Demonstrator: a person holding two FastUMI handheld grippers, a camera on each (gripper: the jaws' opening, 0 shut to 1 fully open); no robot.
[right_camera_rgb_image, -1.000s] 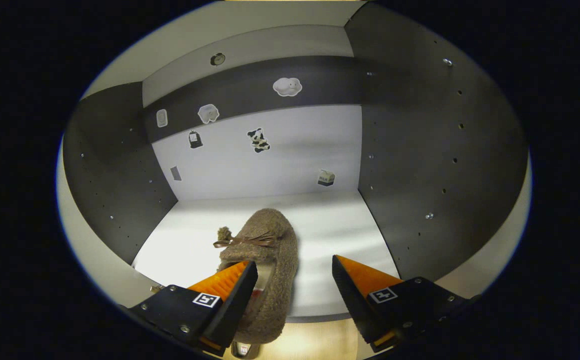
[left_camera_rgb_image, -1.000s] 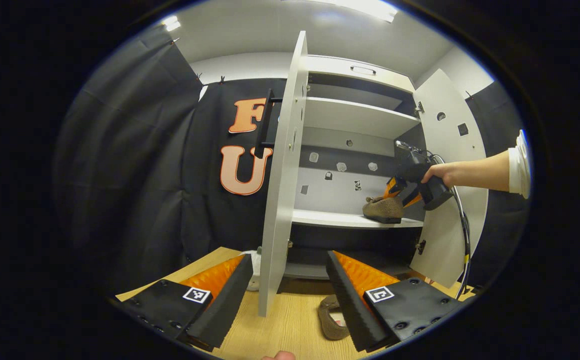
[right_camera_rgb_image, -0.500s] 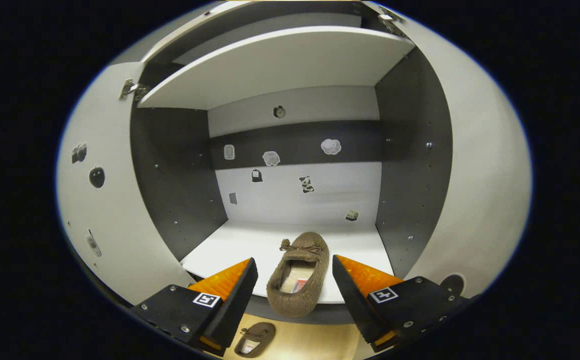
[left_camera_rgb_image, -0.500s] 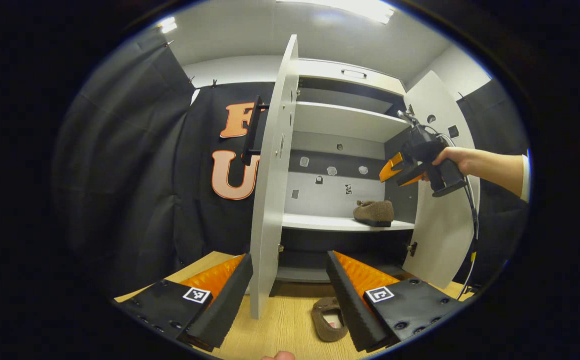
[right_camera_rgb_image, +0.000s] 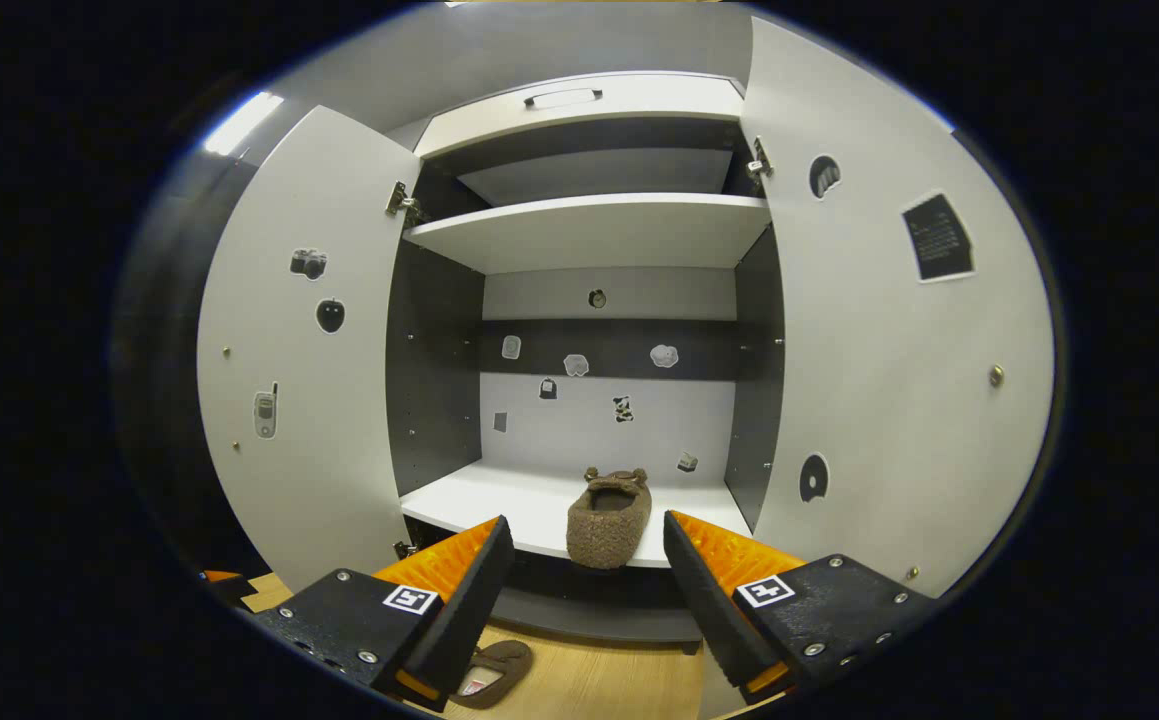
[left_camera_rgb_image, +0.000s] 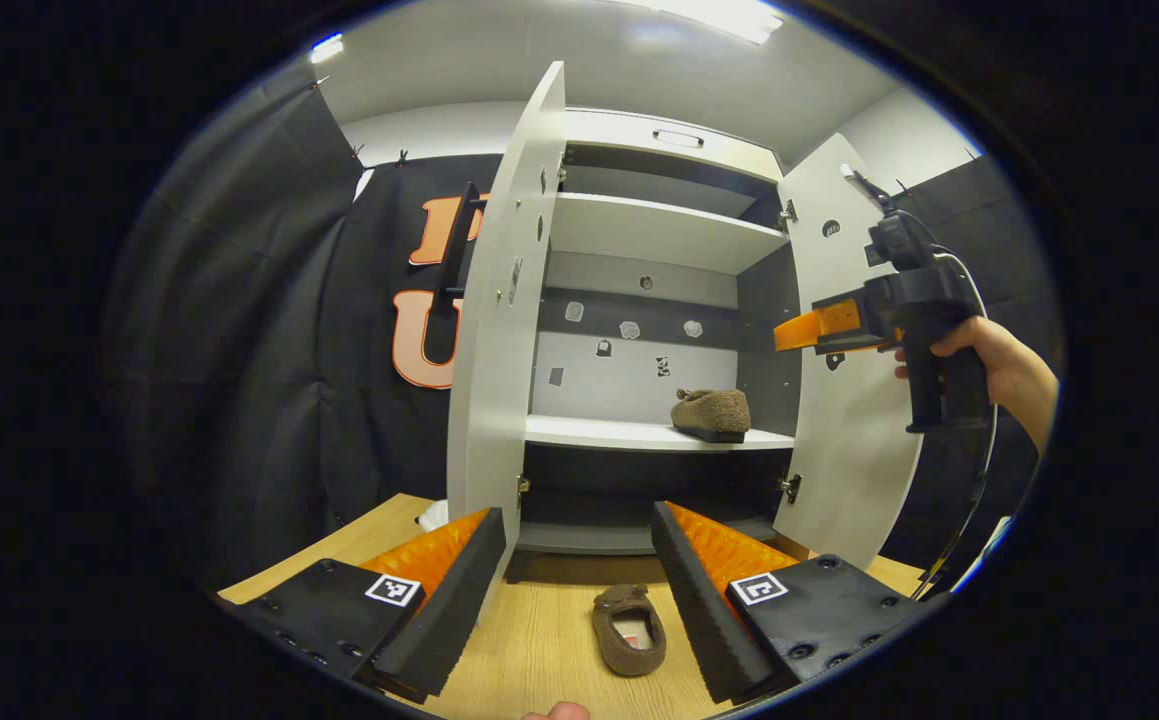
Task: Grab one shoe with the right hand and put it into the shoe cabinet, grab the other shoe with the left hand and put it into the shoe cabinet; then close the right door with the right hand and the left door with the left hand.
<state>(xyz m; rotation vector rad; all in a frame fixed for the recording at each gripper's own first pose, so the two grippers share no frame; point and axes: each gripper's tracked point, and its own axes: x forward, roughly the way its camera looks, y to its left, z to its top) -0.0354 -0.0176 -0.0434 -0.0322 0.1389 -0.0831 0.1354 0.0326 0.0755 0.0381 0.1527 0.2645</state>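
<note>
In the left gripper view, the left gripper is held wide open with nothing gripped. A brown shoe is seen on the wooden floor between the fingertips. Ahead of the fingers, the shoe cabinet stands with both doors open, and a second shoe rests on its shelf.

In the right gripper view, the right gripper is spread apart and empty. The shelved shoe is seen just beyond the gap between the fingers, well apart from them.
</note>
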